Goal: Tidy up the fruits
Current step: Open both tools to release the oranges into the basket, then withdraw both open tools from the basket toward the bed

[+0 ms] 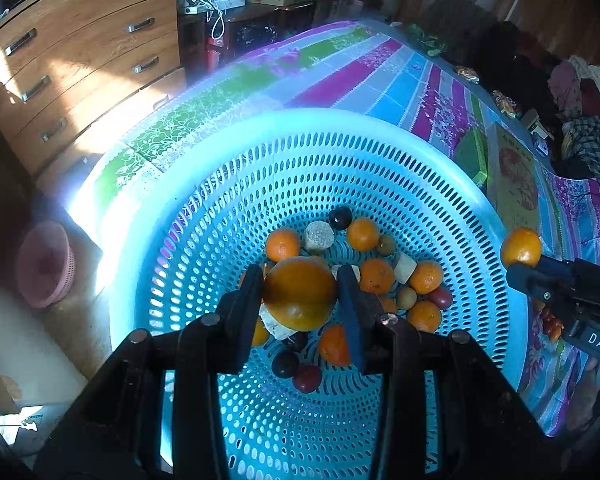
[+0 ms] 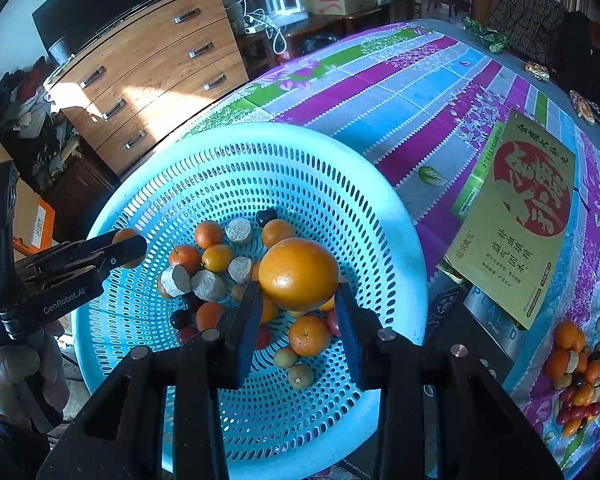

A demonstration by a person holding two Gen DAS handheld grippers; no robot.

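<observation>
A blue perforated basket (image 1: 380, 152) (image 2: 380, 216) stands on the table and holds several oranges, dark plums, small green fruits and pale cut chunks. My left gripper (image 1: 300, 292) is shut on an orange (image 1: 300, 294) above the basket's middle; it also shows at the left of the right wrist view (image 2: 126, 250). My right gripper (image 2: 298, 292) is shut on an orange (image 2: 299, 274) above the basket; in the left wrist view it (image 1: 520, 260) sits at the basket's right rim with its orange (image 1: 521, 247).
A flowered striped cloth (image 2: 400, 92) covers the table. A yellow box (image 2: 520, 220) lies right of the basket. A loose pile of fruit (image 2: 576, 376) lies at the table's right front. A wooden dresser (image 1: 80, 60) stands left. A pink basket (image 1: 46, 264) is on the floor.
</observation>
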